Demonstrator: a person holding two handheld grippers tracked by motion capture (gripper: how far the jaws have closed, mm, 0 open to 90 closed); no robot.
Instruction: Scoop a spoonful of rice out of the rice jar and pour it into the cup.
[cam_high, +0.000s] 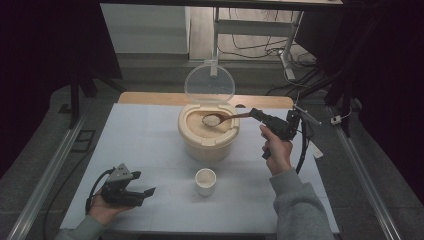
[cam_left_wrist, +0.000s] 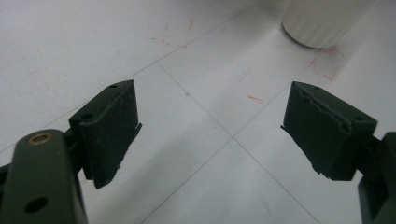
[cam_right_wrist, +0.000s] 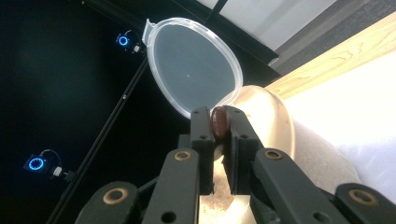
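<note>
Above the open rice tub, the right gripper, jaws clamped on the spoon, holds a scoop of rice. Next, likely a level carry to the cup just before the tub. The left gripper rests with jaws apart.

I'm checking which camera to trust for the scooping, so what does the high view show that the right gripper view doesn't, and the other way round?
The high view alone shows the spoon's bowl heaped with rice over the tub, the small white cup in front, and the left gripper resting open on the table.

The right gripper view alone shows, close up, the jaws clamped on the spoon handle's end.

Both show the tub's clear lid standing open and the right gripper.
</note>
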